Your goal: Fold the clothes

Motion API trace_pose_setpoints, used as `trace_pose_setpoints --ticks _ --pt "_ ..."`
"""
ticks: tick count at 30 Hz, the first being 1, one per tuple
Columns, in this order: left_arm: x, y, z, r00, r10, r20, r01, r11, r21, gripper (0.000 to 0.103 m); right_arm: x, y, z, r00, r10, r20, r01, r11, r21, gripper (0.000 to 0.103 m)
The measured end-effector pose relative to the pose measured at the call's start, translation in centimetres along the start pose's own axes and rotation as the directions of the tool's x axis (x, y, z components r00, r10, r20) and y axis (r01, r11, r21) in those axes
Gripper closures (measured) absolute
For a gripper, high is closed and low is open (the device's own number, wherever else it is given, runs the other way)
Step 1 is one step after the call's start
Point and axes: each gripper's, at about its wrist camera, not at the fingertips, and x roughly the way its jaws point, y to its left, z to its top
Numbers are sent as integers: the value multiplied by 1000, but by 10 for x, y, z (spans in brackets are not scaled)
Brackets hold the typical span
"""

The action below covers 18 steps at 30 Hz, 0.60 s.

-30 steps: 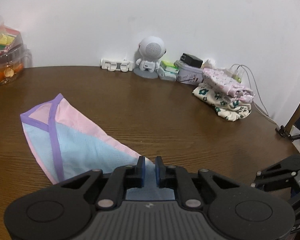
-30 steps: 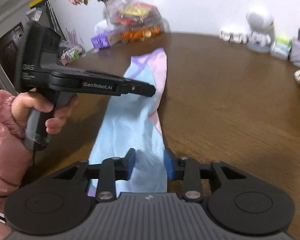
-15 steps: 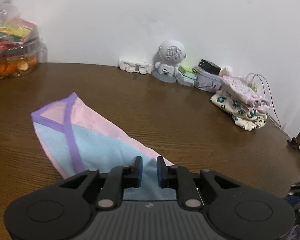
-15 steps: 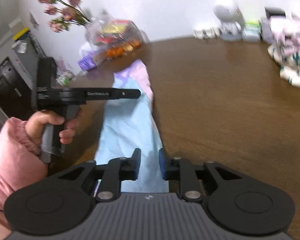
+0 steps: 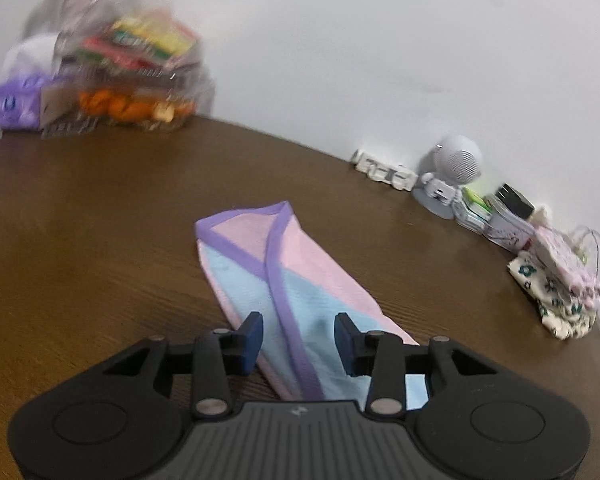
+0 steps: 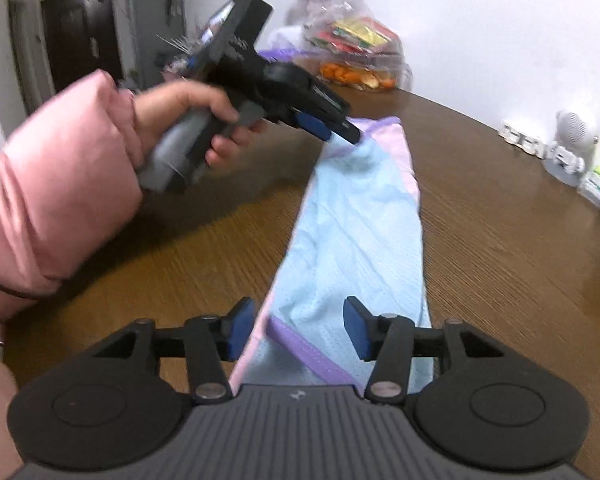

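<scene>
A light blue and pink garment (image 5: 300, 276) with purple trim lies folded into a long strip on the brown table (image 5: 100, 240). My left gripper (image 5: 298, 330) hovers over one end of it. Its jaws are opening, and the cloth lies below and between the blue pads (image 5: 252, 334) without being pressed. My right gripper (image 6: 298, 320) is over the other end of the garment (image 6: 360, 232), jaws also opening, cloth under them but not pinched. In the right wrist view a hand in a pink sleeve (image 6: 60, 184) holds the left gripper (image 6: 336, 128) over the far end.
A stack of folded patterned clothes (image 5: 560, 292) sits at the table's right edge. A white round-headed speaker (image 5: 456, 168), small boxes (image 5: 500, 216) and a white power strip (image 5: 384, 170) line the wall. Bagged snacks and oranges (image 5: 132, 80) stand at the far left.
Both grippers' jaws have spread apart and let go of the cloth, which now lies flat. Both views have swung and rolled, and the left gripper now tilts down over the far end.
</scene>
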Motion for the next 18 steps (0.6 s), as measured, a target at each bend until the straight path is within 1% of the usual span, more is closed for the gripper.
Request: trace_pose_setpoints --ticks 1,2,5,6,7,8,9,11,15,17,18 --pt "4 3 2 1000 -5 -17 5 1000 -15 67 -1 1 -1 1000 -12 -6 12 1000 0 61" --pt "8 6 3 999 -10 -35 9 1000 -30 67 -1 2 -1 1000 -20 -11 20 1000 1 62" --pt "9 8 4 999 -13 -46 11 999 -42 68 -3 8 -6 999 -27 -19 27 1000 -14 65" --pt "10 8 3 999 -13 -51 11 999 -40 69 -3 11 -7 999 -34 -22 33 999 -24 70" --pt "10 7 3 998 -12 -57 10 999 -38 79 -2 13 -7 999 -41 -25 40 999 -34 79" --pt "12 6 3 998 -16 -65 14 999 -37 87 -1 14 -7 999 -41 -29 40 998 -39 82" --pt "14 6 2 997 -21 -74 19 999 -37 99 0 15 -7 999 -41 -33 39 998 -42 85" --pt "16 7 2 997 -23 -77 20 999 -43 100 0 17 -6 998 -47 -32 45 998 -51 89" --pt "14 9 3 997 -29 -66 26 998 -56 99 -4 17 -6 998 -56 -20 55 997 -52 89" --pt "14 10 5 998 -23 -64 19 998 -59 96 -4 16 -6 998 -58 -20 57 997 -51 89" --pt "13 11 5 998 -17 -60 13 998 -60 92 -3 16 -6 998 -58 -21 57 997 -52 89"
